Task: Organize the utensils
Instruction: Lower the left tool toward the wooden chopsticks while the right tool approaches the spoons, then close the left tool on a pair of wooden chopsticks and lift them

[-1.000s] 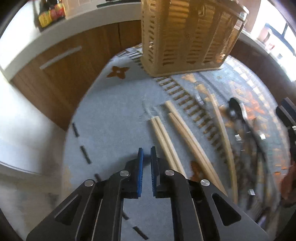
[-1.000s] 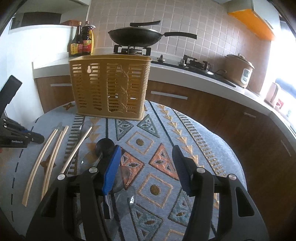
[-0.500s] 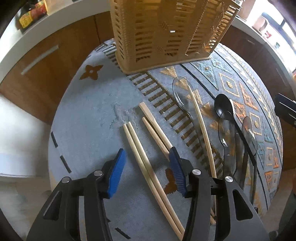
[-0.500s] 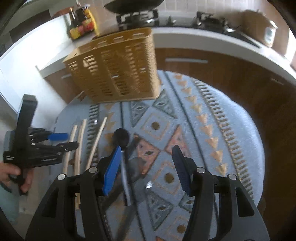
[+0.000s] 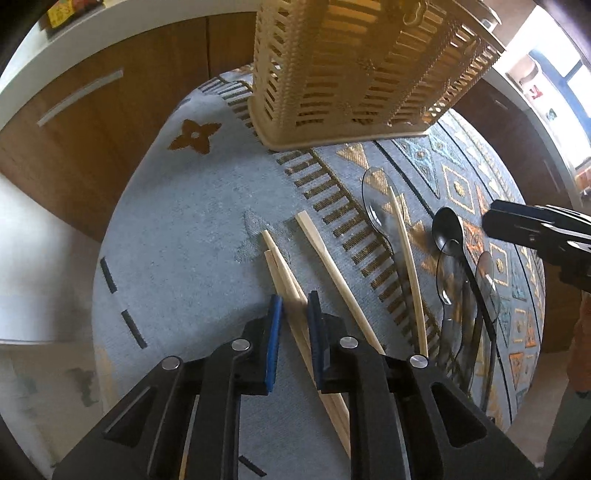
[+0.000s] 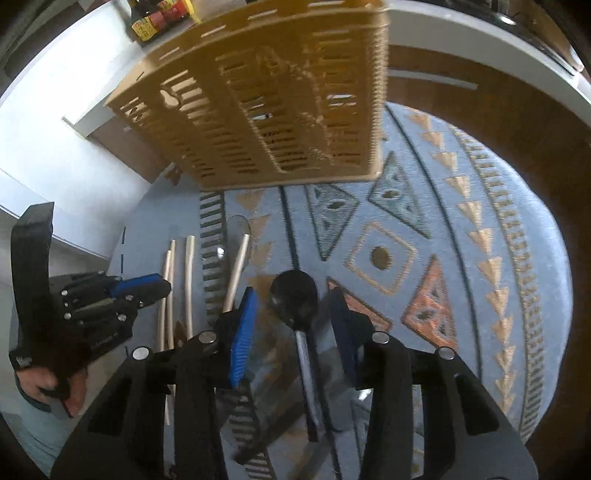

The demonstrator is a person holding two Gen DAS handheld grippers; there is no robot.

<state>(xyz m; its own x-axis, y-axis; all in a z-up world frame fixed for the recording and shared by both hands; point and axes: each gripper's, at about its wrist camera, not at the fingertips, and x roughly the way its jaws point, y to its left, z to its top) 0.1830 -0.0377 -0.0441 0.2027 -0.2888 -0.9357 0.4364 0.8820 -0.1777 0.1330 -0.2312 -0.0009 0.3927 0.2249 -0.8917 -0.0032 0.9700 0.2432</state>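
So, nearest in the left wrist view, the left gripper [image 5: 294, 300] is seen with its blue pads nearly together around a pair of chopsticks [image 5: 284, 273] lying on the patterned tablecloth [image 5: 177, 236]; whether they're actually pinched can't be told, a sliver of gap is visible on the left side. Just beside them a third chopstick [image 5: 332, 273] is laid, then a fourth [image 5: 406, 258] partly over a clear spoon [image 5: 376, 203].

Over on the right wrist view, the right gripper [image 6: 291, 310] is held wide open, straddling the black spoon [image 6: 294, 295], whose handle runs back between the jaws. No contact with the pads can be made out. More clear spoons [image 5: 450, 280] are bunched next to the black one.

Further back, the tan slotted utensil basket [image 6: 266, 110] is stood on the cloth, well apart from the chopsticks. Sauce bottles [image 6: 155, 18] are spotted on the counter behind it.
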